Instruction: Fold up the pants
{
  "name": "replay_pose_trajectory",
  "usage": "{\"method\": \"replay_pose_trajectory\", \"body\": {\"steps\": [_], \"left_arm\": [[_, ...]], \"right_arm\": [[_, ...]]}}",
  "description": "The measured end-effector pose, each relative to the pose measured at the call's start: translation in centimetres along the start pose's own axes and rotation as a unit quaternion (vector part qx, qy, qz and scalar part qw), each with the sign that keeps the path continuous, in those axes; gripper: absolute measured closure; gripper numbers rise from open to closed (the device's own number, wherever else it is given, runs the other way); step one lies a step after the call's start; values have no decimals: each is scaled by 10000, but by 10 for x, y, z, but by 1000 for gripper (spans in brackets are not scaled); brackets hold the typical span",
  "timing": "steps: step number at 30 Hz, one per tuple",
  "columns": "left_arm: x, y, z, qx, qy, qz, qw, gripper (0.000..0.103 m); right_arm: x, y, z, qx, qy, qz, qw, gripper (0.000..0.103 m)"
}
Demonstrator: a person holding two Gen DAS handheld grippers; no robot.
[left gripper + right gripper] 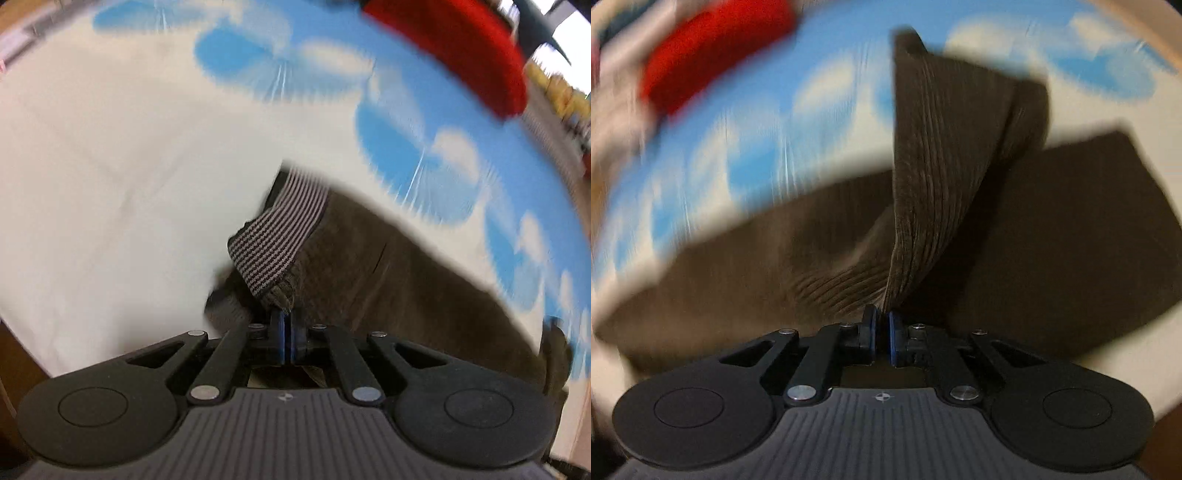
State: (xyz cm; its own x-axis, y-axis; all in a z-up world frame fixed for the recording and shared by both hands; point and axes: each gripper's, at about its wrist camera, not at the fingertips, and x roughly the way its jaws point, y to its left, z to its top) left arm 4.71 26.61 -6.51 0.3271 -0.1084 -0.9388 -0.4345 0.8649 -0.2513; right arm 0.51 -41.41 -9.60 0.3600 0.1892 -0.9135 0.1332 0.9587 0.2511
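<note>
Brown corduroy pants (388, 266) with a grey striped ribbed waistband (277, 236) lie on a white and blue cloud-print cloth (110, 166). My left gripper (287, 325) is shut on the pants at the waistband corner and lifts it. In the right wrist view, my right gripper (882, 325) is shut on a fold of the pants (931, 166), which rises in a lifted flap above the rest of the fabric (1071, 221). Both views are motion-blurred.
A red cloth item (461, 48) lies at the far edge of the cloud-print cloth, also in the right wrist view (709, 55). Brown floor or table edge (14, 369) shows at the lower left. Cluttered shelves (565, 96) stand at the far right.
</note>
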Motion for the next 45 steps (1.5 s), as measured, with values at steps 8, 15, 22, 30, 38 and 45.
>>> {"method": "replay_pose_trajectory", "body": {"steps": [8,15,22,30,38,45], "left_arm": [[15,6,12,-513,198,159,9984,64],[27,0,18,-528,277,273,9978,52],[42,-10,22,-329,440,450,9975,50],[44,-13,22,-232,360,762,9962,75],[34,-18,17,28,204,717,9972,81],[38,-14,19,-148,335,618,9974,78]], "right_arm": [[-39,-39,27,313,-1522,153,9877,92],[9,3,82,-250,-1724,-152,9846,61],[79,43,106,-1311,-1024,-882,9821,60],[41,10,115,-419,-1641,-1107,9793,96],[-38,-136,20,2601,-1519,-834,9499,97],[-21,-216,-39,3401,-988,-60,9351,87]]}}
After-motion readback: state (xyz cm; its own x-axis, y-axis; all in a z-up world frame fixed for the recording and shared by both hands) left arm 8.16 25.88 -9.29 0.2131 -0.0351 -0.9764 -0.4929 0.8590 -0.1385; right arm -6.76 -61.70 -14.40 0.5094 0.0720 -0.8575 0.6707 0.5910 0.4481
